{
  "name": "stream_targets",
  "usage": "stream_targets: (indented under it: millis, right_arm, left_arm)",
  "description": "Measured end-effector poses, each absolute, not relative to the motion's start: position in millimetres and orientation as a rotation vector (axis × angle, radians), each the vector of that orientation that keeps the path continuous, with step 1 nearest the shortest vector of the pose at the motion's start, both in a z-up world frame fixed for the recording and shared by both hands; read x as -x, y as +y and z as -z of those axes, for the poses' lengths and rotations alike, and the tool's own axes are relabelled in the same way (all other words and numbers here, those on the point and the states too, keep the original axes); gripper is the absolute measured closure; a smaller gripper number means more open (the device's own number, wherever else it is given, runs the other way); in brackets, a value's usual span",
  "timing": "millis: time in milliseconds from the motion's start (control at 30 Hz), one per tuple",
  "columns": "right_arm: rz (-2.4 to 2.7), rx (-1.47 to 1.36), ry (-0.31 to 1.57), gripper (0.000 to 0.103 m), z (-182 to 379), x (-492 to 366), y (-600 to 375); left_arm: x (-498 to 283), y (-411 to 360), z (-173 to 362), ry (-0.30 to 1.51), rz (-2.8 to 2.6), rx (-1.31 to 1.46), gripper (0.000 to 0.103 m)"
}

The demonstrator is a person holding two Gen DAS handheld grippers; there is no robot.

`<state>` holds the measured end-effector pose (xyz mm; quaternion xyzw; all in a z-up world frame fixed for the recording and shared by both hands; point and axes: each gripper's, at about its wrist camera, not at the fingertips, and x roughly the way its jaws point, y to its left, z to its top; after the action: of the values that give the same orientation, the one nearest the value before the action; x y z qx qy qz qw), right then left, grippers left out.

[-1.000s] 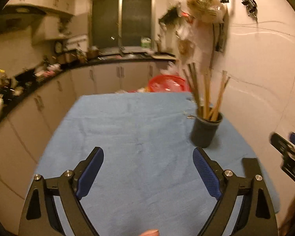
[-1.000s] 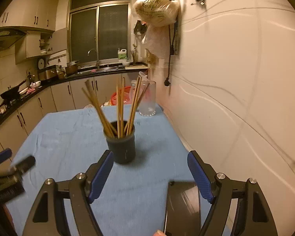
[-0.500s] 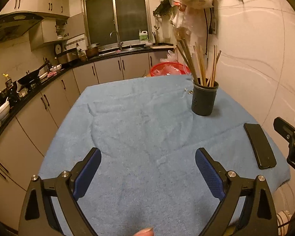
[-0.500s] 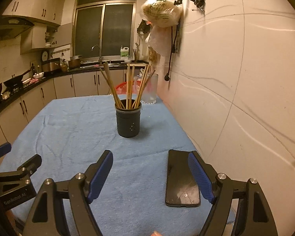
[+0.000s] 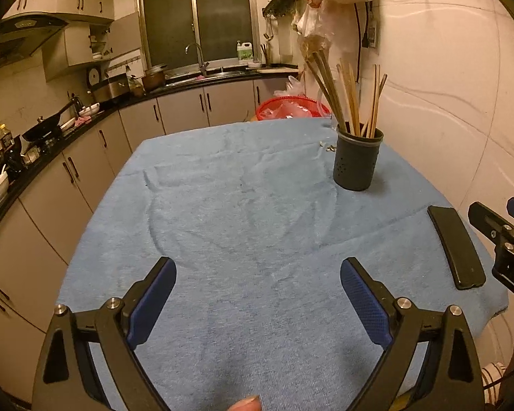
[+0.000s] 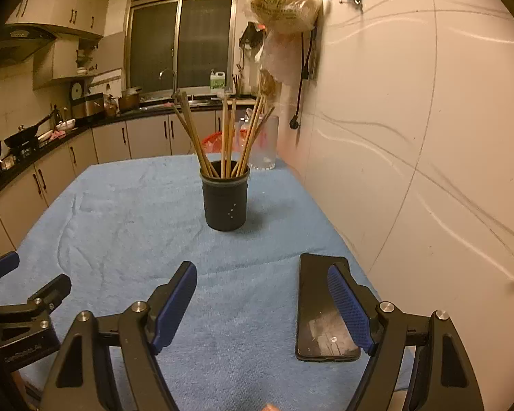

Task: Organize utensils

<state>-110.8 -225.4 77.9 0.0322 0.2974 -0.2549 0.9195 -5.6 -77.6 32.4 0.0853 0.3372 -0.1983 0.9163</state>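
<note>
No writing reads clearly. Both the left gripper (image 5: pixel 257 286) and right gripper (image 6: pixel 262 286) stand apart, empty, over bare blue cloth (image 5: pixel 243 226). The chopsticks (image 6: pixel 224 137) stand in a dark cup (image 6: pixel 225 202) ahead of the right gripper, a phone (image 6: pixel 320 311) under its right finger near the cloth's edge.

Table's blue cloth (image 5: pixel 243 212) – chopstick holder (image 6: pixel 225 202), phone (image 6: pixel 320 311), clear jug (image 6: pixel 265 144).

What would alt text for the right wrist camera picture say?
A dark holder full of wooden chopsticks stands on a blue tablecloth. The open right gripper frames the foreground, a black phone lying by its right finger.
</note>
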Motion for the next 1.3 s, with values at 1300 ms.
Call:
stream_targets:
  millis: [1300]
  right_arm:
    - [0.519, -0.067, 0.647, 0.022, -68, 98, -229]
  left_arm:
    - [7, -83, -34, 0.681, 0.372, -0.233, 0.006]
